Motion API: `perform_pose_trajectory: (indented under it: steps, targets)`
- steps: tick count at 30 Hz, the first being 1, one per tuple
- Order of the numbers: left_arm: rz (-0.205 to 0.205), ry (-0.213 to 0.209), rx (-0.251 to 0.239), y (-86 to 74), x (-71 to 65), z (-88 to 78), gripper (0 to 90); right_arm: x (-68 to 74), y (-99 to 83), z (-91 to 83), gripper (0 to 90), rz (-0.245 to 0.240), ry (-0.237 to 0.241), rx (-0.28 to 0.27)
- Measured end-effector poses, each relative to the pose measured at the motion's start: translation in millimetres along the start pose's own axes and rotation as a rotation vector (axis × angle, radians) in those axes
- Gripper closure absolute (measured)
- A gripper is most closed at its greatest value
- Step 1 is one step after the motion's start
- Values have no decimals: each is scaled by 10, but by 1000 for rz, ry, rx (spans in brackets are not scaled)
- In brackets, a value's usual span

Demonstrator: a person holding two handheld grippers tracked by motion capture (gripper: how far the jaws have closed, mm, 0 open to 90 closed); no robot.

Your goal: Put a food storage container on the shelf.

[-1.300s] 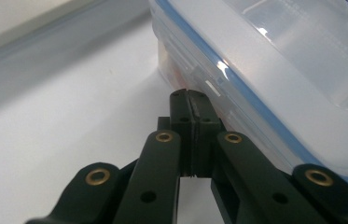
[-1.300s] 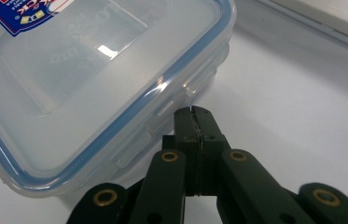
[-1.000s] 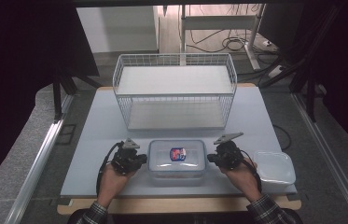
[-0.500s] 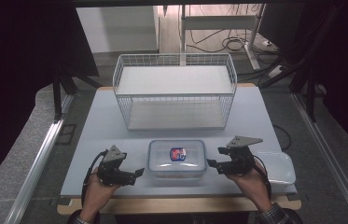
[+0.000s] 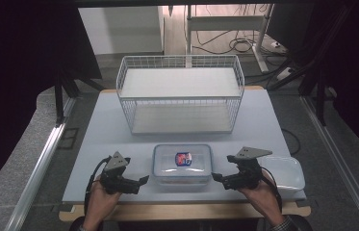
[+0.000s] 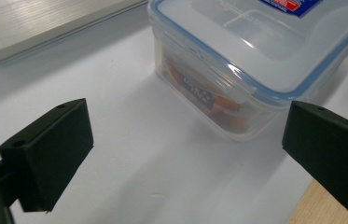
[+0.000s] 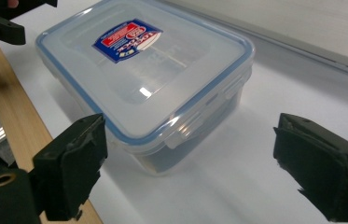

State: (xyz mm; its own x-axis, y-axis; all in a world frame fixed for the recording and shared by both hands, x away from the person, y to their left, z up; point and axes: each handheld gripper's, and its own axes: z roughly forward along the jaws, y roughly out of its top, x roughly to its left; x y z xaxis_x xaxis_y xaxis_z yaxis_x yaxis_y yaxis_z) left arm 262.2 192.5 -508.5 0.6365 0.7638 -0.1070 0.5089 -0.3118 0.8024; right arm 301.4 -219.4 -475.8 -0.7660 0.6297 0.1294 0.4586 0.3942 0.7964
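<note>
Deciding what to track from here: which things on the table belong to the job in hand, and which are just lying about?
In the job: lidded container; left gripper and right gripper, jaws just opened, nothing between them.

Lying about: wire basket; empty tub.

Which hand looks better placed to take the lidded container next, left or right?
Neither by much, slightly the right. Both grippers flank the container with jaws open and just opened, nothing between them. The right gripper points at the container's side clip; the left gripper views a corner, at an angle.
</note>
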Motion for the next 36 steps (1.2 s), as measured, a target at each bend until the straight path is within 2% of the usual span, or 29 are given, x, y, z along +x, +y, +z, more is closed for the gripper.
perform_pose_trajectory:
  steps: [2, 5, 11, 15, 17, 18, 19, 21, 22, 29, 31, 32, 34, 36]
  targets:
    - [-18, 17, 2, -1, 24, 0, 13, -8, 3, 12, 58, 3, -10, -1]
    - [-31, 6, -2, 13, 23, -5, 18, -6, 14, 29, 38, 0, -20, 10]
    - [-8, 3, 28, 85, -46, 28, 30, 12, 45, 51, 28, 3, -24, 32]
    - [-6, -3, 36, 170, -72, 52, 25, 5, 97, 54, 71, 1, -31, 51]
    - [-33, -31, 10, 230, -59, 46, 13, -6, 131, 55, 93, -5, -36, 64]
    - [-33, -31, 10, 230, -59, 46, 17, -9, 140, 59, 96, -6, -35, 65]
    - [-48, -65, 7, 276, -34, 61, 24, -14, 149, 63, 97, -9, -34, 67]
    - [-53, -74, 11, 298, -27, 78, 29, -25, 168, 76, 97, -12, -33, 71]
    - [-50, -87, 18, 343, -16, 128, 35, -32, 181, 83, 100, -12, -36, 73]
    - [-12, -94, 55, 453, -37, 320, 73, -41, 281, 192, 120, -32, -51, 84]
    - [-43, -137, 75, 483, 15, 423, 72, -54, 301, 276, 129, -13, -15, 95]
    - [-43, -137, 75, 483, 15, 423, 70, -54, 301, 276, 129, -13, -15, 95]
    - [-71, -209, 98, 476, 56, 521, 64, -86, 314, 370, 131, 12, 20, 121]
    - [-103, -256, 108, 457, 76, 568, 53, -115, 309, 427, 128, 34, 47, 142]
